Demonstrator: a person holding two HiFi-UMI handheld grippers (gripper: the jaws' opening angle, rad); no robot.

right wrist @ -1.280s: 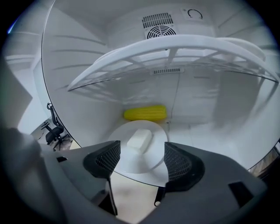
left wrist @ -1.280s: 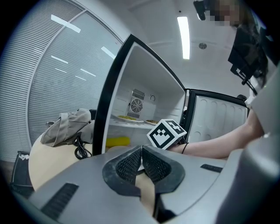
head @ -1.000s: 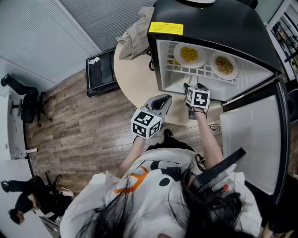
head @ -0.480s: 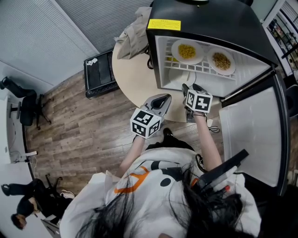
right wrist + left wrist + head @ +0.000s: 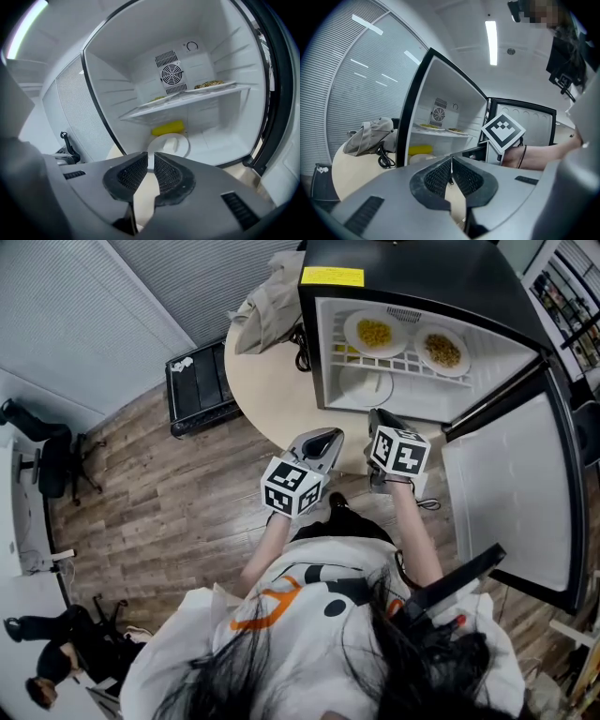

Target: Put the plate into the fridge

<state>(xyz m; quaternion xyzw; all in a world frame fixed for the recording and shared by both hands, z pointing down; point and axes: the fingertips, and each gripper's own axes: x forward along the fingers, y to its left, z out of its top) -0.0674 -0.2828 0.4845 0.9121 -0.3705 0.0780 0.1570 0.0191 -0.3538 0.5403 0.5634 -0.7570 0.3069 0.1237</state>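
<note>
The plate [image 5: 364, 385] is seen lying flat on the floor of the open fridge [image 5: 412, 277], below the wire shelf [image 5: 405, 381], at upper centre of the head view. In the right gripper view it is shown just in front of a yellow item [image 5: 168, 127]. Two plates of food [image 5: 375, 334] are set side by side on the shelf. The right claw [image 5: 377, 414] is held just outside the fridge opening; its jaws have just been closing and are drawn almost together, with nothing between them. The left claw [image 5: 328, 434] is held to its left over the round counter [image 5: 272, 381], clenched and empty. A crumpled bag [image 5: 272, 296] is seen on the counter at upper left. The fridge door [image 5: 511, 493] is swung wide open at right.
</note>
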